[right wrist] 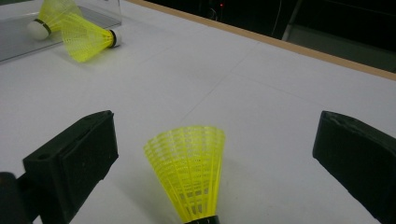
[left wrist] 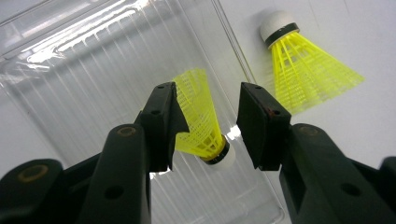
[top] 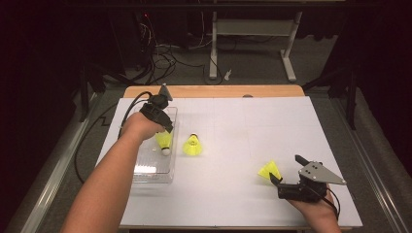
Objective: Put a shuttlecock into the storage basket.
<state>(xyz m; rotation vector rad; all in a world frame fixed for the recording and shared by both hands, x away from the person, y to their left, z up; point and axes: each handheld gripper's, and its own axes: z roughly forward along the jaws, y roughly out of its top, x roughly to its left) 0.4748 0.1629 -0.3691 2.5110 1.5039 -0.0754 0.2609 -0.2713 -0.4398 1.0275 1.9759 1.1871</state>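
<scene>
A yellow shuttlecock (top: 165,141) (left wrist: 201,126) lies in a clear plastic tray (top: 153,177) (left wrist: 93,70) at the table's left, its white cork toward the person. My left gripper (top: 167,128) (left wrist: 207,88) hangs just above it, jaws apart. The skirt lies close by one pad, with a clear gap at the other. A second shuttlecock (top: 192,145) (left wrist: 303,65) lies on the white table just right of the tray. A third (top: 268,171) (right wrist: 189,172) rests at the front right between the wide-open jaws of my right gripper (top: 284,167) (right wrist: 215,121), touching neither pad.
The white table top (top: 243,126) ends in a wooden far edge (top: 214,91). Cables and a desk frame (top: 252,43) stand on the floor beyond. In the right gripper view the tray (right wrist: 107,9) and the two other shuttlecocks sit far off at the upper left.
</scene>
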